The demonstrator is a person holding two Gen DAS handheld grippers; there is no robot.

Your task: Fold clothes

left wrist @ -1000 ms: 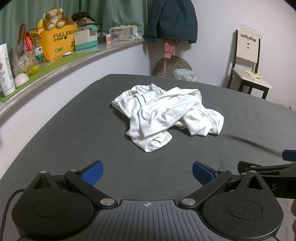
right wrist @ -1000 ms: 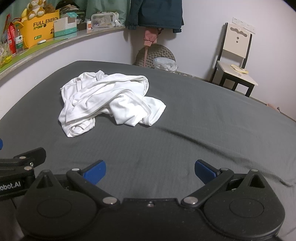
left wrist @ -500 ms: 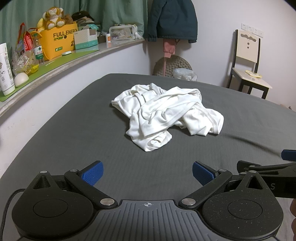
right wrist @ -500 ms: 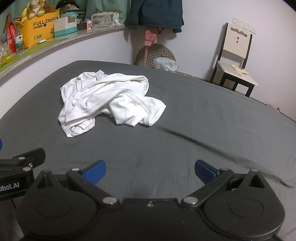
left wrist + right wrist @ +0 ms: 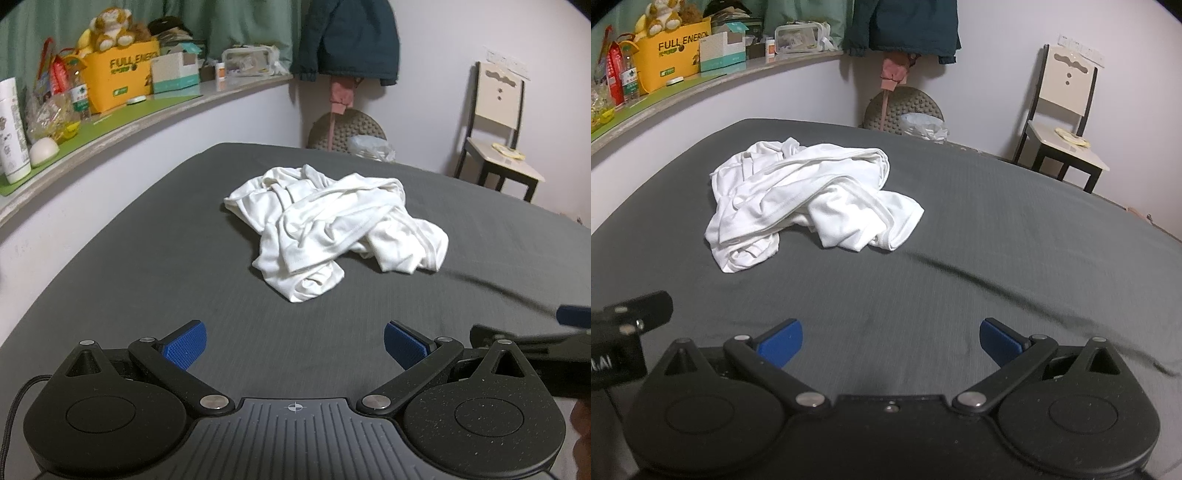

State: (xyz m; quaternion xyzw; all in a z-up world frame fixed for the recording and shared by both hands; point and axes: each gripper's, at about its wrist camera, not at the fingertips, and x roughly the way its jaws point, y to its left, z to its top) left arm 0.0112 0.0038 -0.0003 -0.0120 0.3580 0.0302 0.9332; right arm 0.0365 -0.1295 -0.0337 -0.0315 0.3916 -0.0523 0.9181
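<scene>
White and crumpled, the shirt (image 5: 332, 229) lies bunched mid-bed, nearer the shelf-side edge of the grey bed (image 5: 147, 266), well ahead of your left gripper (image 5: 293, 341) and right gripper (image 5: 891, 341), both jaws wide and empty; pinching blindly could gather several layers and tighten the tangle.

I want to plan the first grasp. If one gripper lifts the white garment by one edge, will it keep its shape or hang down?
The white garment lies crumpled in soft overlapping folds on the grey sheet, so it would probably hang limp and unravel. The fabric looks thin, so likely light. Pushed, it would probably bunch rather than slide whole.
</scene>
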